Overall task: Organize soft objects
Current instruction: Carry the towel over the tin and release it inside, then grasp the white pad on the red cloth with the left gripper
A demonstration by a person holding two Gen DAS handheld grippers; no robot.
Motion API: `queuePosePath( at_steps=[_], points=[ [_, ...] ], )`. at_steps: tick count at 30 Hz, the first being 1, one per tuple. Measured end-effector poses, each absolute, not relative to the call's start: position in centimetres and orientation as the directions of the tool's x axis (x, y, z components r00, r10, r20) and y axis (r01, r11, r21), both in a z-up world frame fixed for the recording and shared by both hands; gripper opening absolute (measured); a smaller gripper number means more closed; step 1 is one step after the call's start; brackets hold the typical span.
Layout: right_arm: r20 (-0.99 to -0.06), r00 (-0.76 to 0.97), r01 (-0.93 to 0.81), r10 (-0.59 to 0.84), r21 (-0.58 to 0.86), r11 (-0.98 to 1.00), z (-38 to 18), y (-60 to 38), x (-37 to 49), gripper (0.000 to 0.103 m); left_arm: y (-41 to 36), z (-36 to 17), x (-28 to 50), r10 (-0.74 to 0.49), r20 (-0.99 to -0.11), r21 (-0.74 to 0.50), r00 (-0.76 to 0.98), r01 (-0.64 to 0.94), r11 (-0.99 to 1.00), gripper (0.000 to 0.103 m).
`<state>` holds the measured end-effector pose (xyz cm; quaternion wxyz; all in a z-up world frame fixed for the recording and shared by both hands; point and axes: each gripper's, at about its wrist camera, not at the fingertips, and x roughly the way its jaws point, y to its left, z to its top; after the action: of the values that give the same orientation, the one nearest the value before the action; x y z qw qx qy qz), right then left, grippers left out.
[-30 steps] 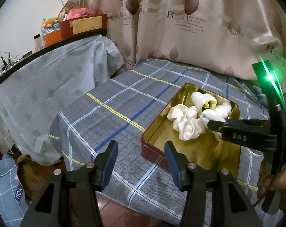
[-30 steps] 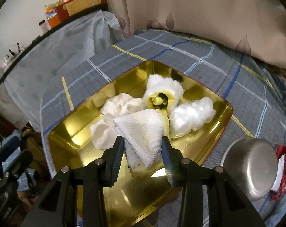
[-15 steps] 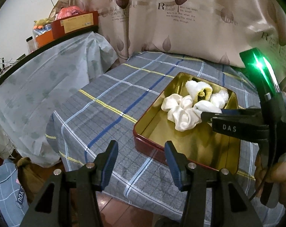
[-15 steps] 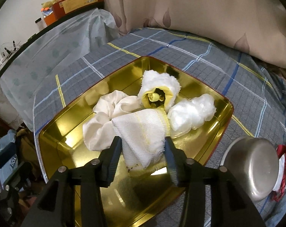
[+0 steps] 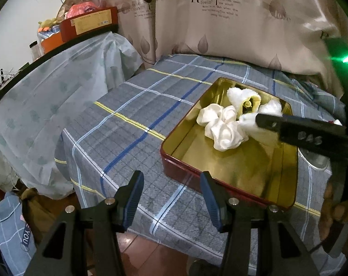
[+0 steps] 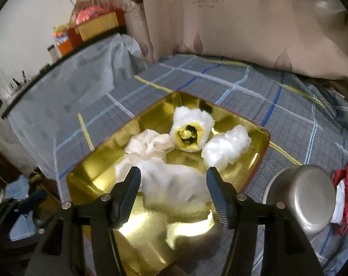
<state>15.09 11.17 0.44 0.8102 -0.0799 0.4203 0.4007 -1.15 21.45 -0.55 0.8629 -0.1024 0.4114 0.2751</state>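
R gripper (image 6: 172, 189) jaws opening off white cloth (image 6: 174, 184) in gold tin (image 6: 254, 174); lift straight up w/o snagging; L gripper (image 5: 171, 192) open, empty.

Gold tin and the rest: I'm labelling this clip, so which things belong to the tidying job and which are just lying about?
Job:
gold tin
folded white cloth
cream scrunchie
yellow-lined roll
white puff

Lying about:
steel bowl
red-white bundle
curtain

Your left wrist view looks down from the table's near edge, with the gold tin (image 5: 286, 179) at right of frame. Your right wrist view hangs close over that tin (image 6: 259, 158), facing the curtain (image 6: 243, 27). You see tin, plaid cloth (image 5: 132, 124) and curtain in both.
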Motion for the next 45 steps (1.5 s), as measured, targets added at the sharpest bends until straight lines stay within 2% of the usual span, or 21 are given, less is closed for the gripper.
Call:
queuePosePath(
  at_steps=[6,10,14,20,23,27,29,32,37,41,45],
  points=[
    [-0.647,0.397,-0.664,0.652,0.288,0.690,3.0,5.9,13.0,0.060,20.8,-0.7,-1.1,0.406,-0.759,0.077,0.510,-0.548,0.833,0.052],
    [-0.624,0.499,-0.593,0.602,0.261,0.762,3.5,-0.2,11.0,0.064,20.1,-0.5,-1.1,0.424,-0.746,0.105,0.514,-0.538,0.836,0.052],
    [-0.637,0.606,-0.456,0.476,0.211,0.864,3.1,-8.3,10.0,0.065,18.8,-0.5,-0.8,0.439,-0.733,0.147,0.520,-0.509,0.848,0.052],
    [-0.674,0.728,-0.175,0.125,-0.006,0.985,1.6,-20.2,11.3,0.070,15.7,0.4,-0.4,0.439,-0.698,0.213,0.566,-0.420,0.882,0.052],
    [-0.676,0.736,-0.041,-0.033,-0.093,0.995,0.3,-24.9,12.7,0.070,13.8,1.5,0.4,0.354,-0.708,0.178,0.611,-0.331,0.927,0.052],
    [-0.701,0.703,0.066,-0.119,-0.102,0.993,-1.6,-29.5,14.4,0.070,10.6,2.5,2.9,0.263,-0.721,0.177,0.641,-0.197,0.964,0.052],
    [-0.724,0.683,0.091,-0.098,-0.049,0.995,-2.0,-30.5,15.0,0.070,8.6,3.3,4.8,0.201,-0.726,0.178,0.658,-0.103,0.979,0.052],
    [-0.733,0.675,0.105,-0.084,-0.018,0.994,-2.3,-31.3,15.2,0.080,5.2,4.3,9.0,0.047,-0.752,0.137,0.657,0.087,0.987,0.052],
    [-0.726,0.685,0.085,-0.057,0.002,0.996,-2.1,-31.0,14.9,0.080,0.3,4.7,17.3,-0.158,-0.787,0.075,0.596,0.347,0.935,0.052],
    [-0.723,0.690,0.073,-0.033,0.024,0.997,-2.1,-31.1,14.9,0.081,-3.3,4.0,24.3,-0.247,-0.825,0.024,0.509,0.468,0.884,0.052],
    [-0.728,0.686,0.041,-0.005,0.032,0.999,-2.2,-30.7,15.1,0.081,-5.9,2.2,27.9,-0.265,-0.855,-0.002,0.445,0.510,0.860,0.052]
  ],
)
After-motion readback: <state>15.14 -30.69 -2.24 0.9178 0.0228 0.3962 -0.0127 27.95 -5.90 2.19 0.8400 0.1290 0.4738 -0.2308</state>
